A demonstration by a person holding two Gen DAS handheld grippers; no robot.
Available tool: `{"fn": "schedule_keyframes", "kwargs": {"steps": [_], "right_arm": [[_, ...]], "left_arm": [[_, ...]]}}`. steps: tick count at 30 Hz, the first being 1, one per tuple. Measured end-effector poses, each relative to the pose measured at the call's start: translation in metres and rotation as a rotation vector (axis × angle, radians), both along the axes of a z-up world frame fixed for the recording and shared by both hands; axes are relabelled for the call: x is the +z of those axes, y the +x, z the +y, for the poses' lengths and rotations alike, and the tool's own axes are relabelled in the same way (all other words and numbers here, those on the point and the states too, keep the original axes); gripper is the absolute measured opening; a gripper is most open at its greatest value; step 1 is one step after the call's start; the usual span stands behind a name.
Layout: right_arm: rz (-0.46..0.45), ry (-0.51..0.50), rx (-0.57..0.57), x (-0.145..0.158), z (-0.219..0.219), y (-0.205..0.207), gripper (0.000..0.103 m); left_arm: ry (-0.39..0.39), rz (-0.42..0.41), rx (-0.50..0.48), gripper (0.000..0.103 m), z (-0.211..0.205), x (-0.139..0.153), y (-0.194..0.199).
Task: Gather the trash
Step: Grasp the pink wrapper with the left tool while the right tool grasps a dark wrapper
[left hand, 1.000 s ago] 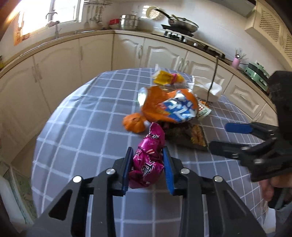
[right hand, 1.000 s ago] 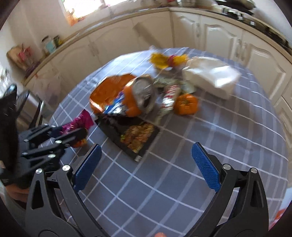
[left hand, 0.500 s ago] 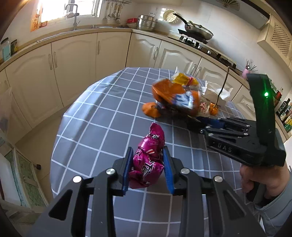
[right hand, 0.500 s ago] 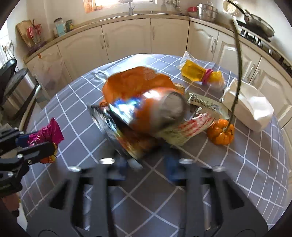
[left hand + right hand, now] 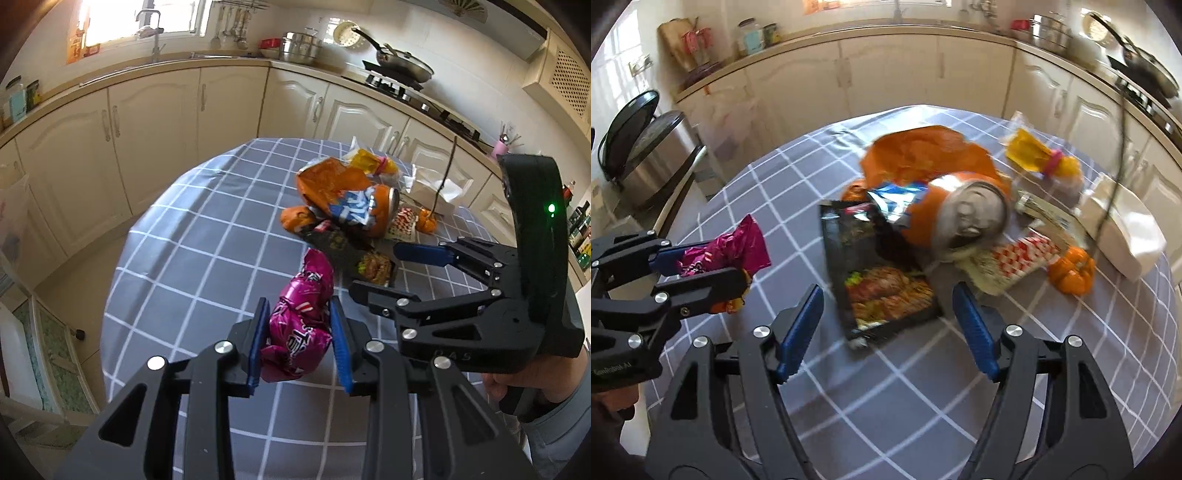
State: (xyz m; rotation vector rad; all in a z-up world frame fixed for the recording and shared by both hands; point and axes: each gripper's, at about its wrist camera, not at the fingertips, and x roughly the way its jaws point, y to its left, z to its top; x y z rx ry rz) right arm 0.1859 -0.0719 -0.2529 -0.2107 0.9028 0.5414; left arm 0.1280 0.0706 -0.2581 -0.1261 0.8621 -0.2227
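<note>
The left tool [image 5: 298,338] is clamped on a pink wrapper [image 5: 300,317], held above the bench [image 5: 192,258]. The right tool [image 5: 886,328] gapes wide and holds nothing, its pads either side of a black packet [image 5: 875,273]. At 12 o'clock from the packet lies an orange bag [image 5: 923,155]; a small pumpkin [image 5: 1071,269] sits at 3 o'clock.

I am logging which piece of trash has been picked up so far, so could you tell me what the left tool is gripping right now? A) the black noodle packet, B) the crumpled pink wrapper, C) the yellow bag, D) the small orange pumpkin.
B: the left tool has its blue pads closed on the crumpled pink wrapper, while the right tool is open over the black noodle packet.
</note>
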Motion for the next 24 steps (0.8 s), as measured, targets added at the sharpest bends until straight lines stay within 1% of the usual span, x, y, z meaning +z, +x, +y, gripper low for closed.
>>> {"fn": "schedule_keyframes", "kwargs": {"steps": [3, 5, 7, 8, 9, 10, 13, 15, 16, 17, 20, 24], "right_arm": [[0.007, -0.005, 0.002, -0.005, 0.012, 0.009, 0.071], [-0.012, -0.007, -0.010, -0.006, 0.015, 0.012, 0.049], [0.017, 0.018, -0.020, -0.003, 0.013, 0.015, 0.043], [0.035, 0.041, -0.008, -0.002, 0.011, 0.015, 0.039], [0.040, 0.055, 0.002, 0.000, 0.009, 0.012, 0.033], [0.045, 0.056, -0.001, 0.002, 0.006, 0.010, 0.025], [0.076, 0.119, -0.018, 0.005, -0.009, 0.002, 0.021], [0.081, 0.155, -0.024, 0.009, -0.022, -0.006, 0.015], [0.084, 0.175, -0.027, 0.011, -0.027, -0.010, 0.009], [0.082, 0.198, -0.038, 0.016, -0.035, -0.015, 0.008], [0.066, 0.209, -0.060, 0.023, -0.051, -0.024, 0.005], [0.076, 0.214, -0.082, 0.018, -0.066, -0.027, 0.005]], "left_arm": [[0.000, 0.003, 0.031, 0.031, 0.007, 0.001, -0.002], [0.000, 0.005, 0.044, 0.031, 0.011, 0.001, -0.003], [0.001, 0.005, 0.054, 0.031, 0.014, 0.003, -0.005], [0.001, 0.005, 0.058, 0.031, 0.014, 0.004, -0.006], [0.001, 0.004, 0.062, 0.031, 0.014, 0.005, -0.007], [-0.001, 0.003, 0.062, 0.031, 0.015, 0.005, -0.008], [-0.001, -0.005, 0.054, 0.031, 0.010, 0.010, -0.009], [-0.003, -0.010, 0.044, 0.031, 0.005, 0.012, -0.009], [-0.003, -0.012, 0.038, 0.031, 0.001, 0.013, -0.009], [-0.004, -0.015, 0.033, 0.031, -0.003, 0.015, -0.010], [-0.007, -0.021, 0.008, 0.031, -0.015, 0.019, -0.010], [-0.002, -0.022, -0.025, 0.031, -0.035, 0.021, -0.010]]}}
